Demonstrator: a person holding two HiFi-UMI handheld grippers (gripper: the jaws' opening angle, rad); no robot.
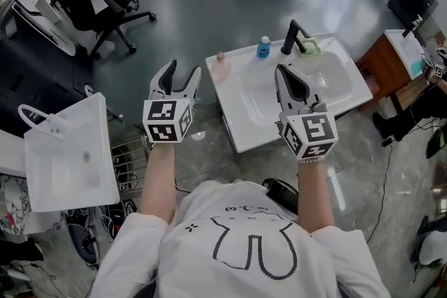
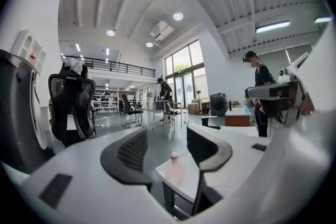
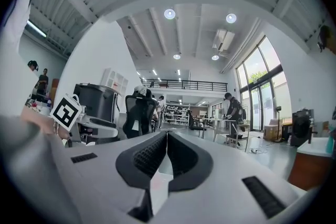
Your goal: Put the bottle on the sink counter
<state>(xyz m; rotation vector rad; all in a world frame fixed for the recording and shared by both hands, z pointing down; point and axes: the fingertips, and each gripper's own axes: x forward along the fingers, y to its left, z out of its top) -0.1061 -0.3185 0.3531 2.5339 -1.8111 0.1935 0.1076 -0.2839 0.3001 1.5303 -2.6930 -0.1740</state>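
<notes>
Left tongs [image 2: 167, 139], jaws apart w/ nothing gripped, hover near pink bottle [image 2: 174, 168] standing on sink table [image 1: 244, 139] corner; right tongs [image 3: 166, 136] clenched shut, empty.

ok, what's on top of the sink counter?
On the sink counter: a pale pink bottle at its far left corner, a blue bottle, a black faucet and a green sponge. The right gripper covers part of the basin.
</notes>
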